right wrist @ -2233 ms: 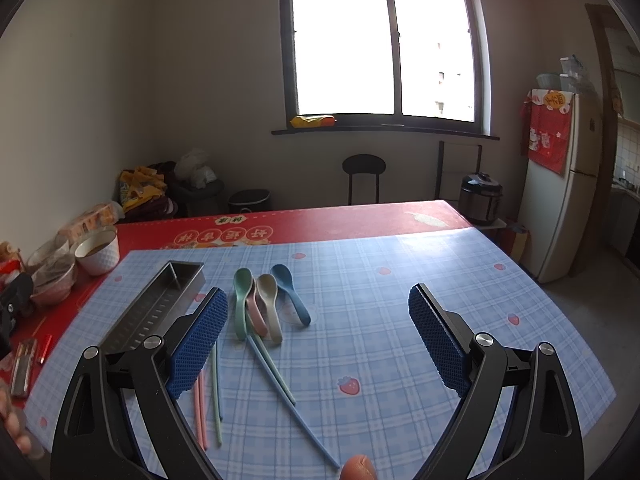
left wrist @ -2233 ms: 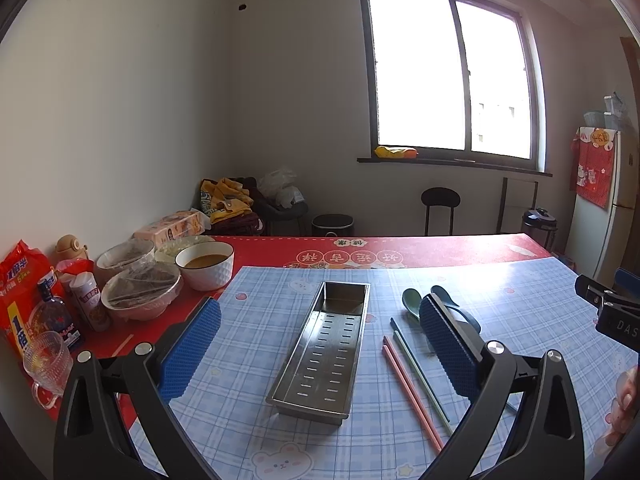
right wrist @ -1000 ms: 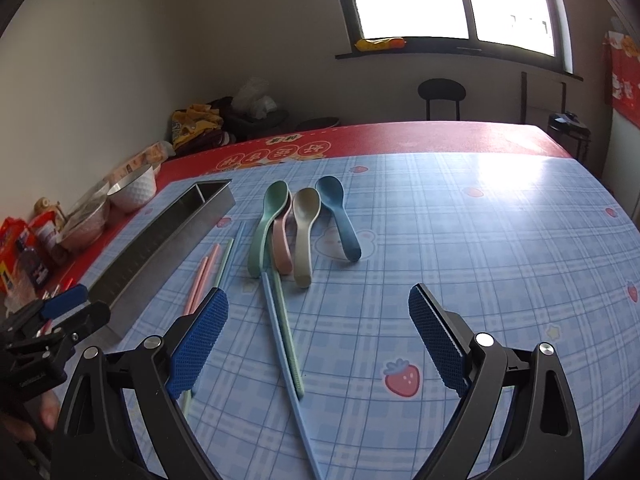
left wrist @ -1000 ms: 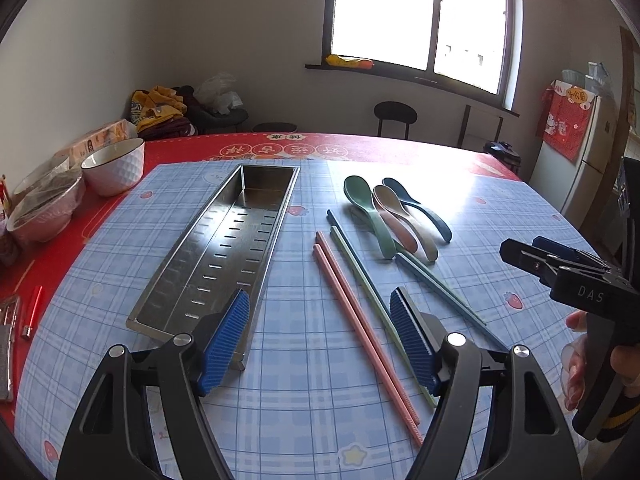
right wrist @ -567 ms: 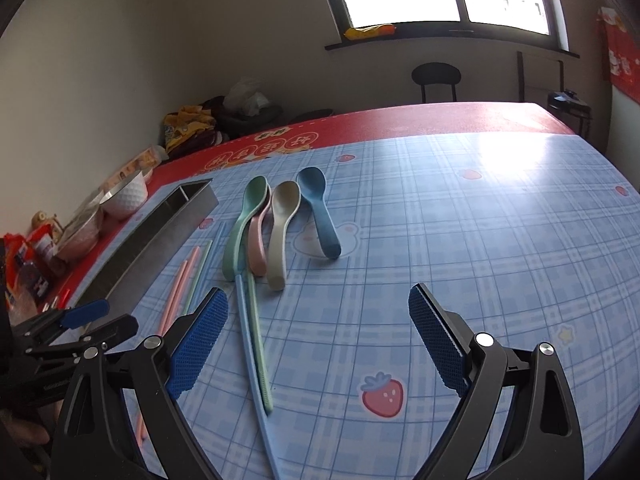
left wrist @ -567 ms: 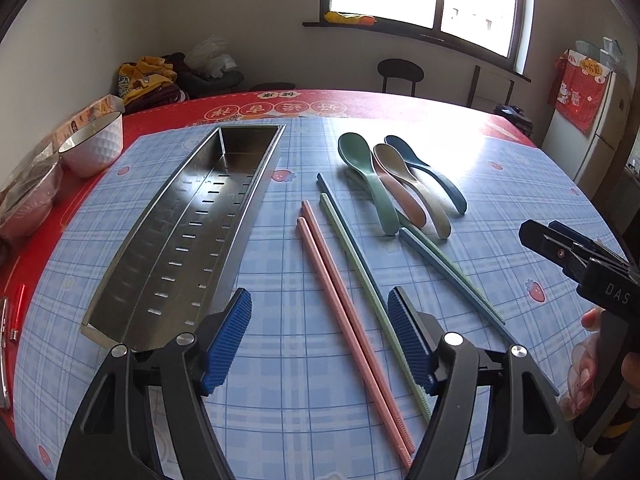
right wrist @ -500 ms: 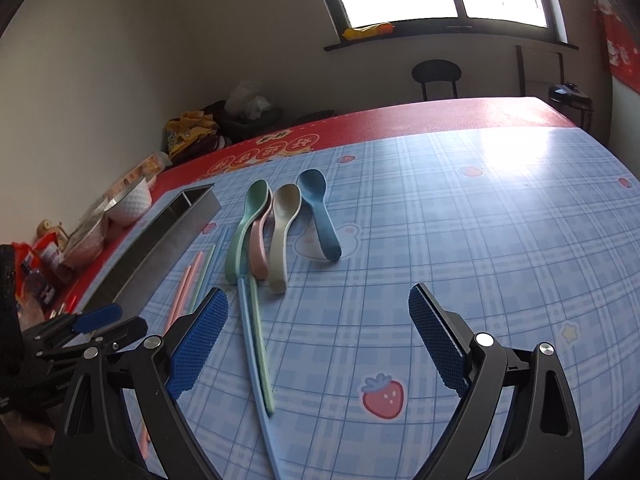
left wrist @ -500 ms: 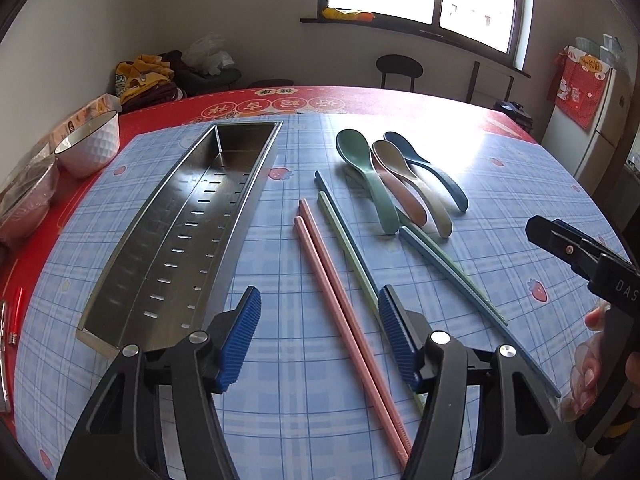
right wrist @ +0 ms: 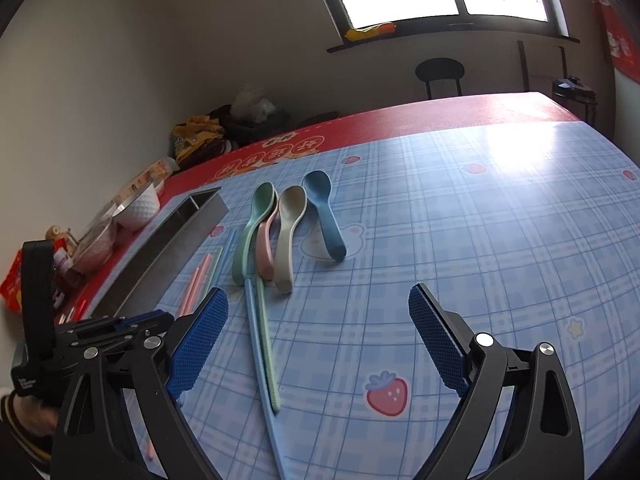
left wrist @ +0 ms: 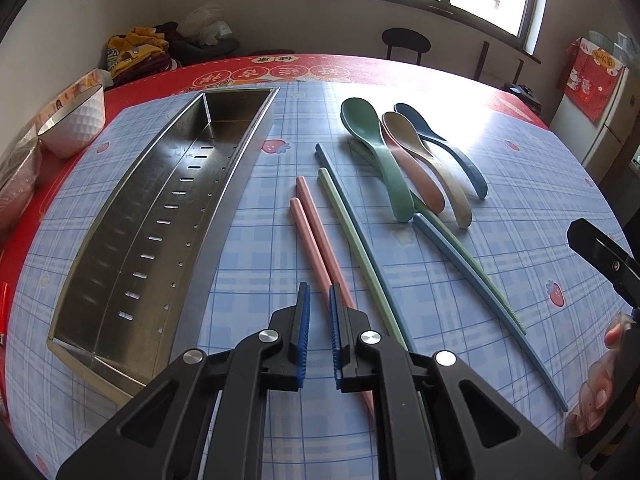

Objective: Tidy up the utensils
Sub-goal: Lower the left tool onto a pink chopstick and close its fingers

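Note:
My left gripper (left wrist: 319, 294) points steeply down at the near half of two pink chopsticks (left wrist: 310, 228). Its jaws are shut, and the left pink stick runs in between the tips while the other passes under the right finger. A green chopstick (left wrist: 352, 232) and a blue one lie just to the right. Four spoons (left wrist: 376, 152) rest beyond them, over another green and blue chopstick (left wrist: 480, 292). The steel tray (left wrist: 240, 184) lies empty at left. My right gripper (right wrist: 318, 320) hovers open above the cloth near the long chopsticks (right wrist: 262, 344), holding nothing.
A white bowl (left wrist: 76, 120) and covered dishes (right wrist: 96, 248) stand on the red table edge left of the tray. Snack packets (right wrist: 12, 284) sit at the far left. A hand (left wrist: 600, 384) holds the right gripper at the right edge. A chair (right wrist: 440, 70) stands under the window.
The left gripper came forward and down to the pink chopsticks and its jaws went from wide open to shut. The right gripper barely moved and stays open.

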A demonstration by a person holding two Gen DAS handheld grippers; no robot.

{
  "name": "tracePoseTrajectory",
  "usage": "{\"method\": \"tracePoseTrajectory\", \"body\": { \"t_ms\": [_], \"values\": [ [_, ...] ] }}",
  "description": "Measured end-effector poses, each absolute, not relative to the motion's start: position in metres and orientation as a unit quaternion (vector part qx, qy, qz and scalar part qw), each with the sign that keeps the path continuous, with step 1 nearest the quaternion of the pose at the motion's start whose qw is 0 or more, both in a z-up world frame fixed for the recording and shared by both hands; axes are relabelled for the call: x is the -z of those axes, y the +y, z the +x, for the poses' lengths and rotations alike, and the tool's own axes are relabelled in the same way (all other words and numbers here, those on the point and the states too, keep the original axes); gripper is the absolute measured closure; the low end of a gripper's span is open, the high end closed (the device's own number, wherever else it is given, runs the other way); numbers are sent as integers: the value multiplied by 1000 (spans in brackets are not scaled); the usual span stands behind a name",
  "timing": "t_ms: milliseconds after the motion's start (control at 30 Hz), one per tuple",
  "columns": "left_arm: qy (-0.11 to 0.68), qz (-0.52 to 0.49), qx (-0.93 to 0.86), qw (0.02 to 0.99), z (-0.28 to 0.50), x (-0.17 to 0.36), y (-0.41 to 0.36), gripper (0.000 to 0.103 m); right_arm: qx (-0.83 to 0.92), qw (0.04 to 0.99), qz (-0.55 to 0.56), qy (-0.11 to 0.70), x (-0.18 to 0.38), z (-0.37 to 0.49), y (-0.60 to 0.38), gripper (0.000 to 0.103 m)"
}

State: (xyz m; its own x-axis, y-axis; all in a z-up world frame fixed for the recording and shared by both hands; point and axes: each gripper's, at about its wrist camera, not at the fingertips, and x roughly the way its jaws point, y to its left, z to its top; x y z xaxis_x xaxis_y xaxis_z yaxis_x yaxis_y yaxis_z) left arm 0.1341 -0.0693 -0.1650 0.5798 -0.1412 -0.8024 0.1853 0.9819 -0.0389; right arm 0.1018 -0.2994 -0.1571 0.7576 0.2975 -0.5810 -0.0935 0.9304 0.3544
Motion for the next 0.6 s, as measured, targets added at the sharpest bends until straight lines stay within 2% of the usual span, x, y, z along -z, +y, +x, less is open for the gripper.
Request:
{"method": "tracePoseTrajectory", "body": {
  "t_ms": [600],
  "values": [
    [454, 33, 102, 884, 126, 167, -72, 96, -106, 922, 161, 335, 159, 103, -302, 14]
  ]
}}
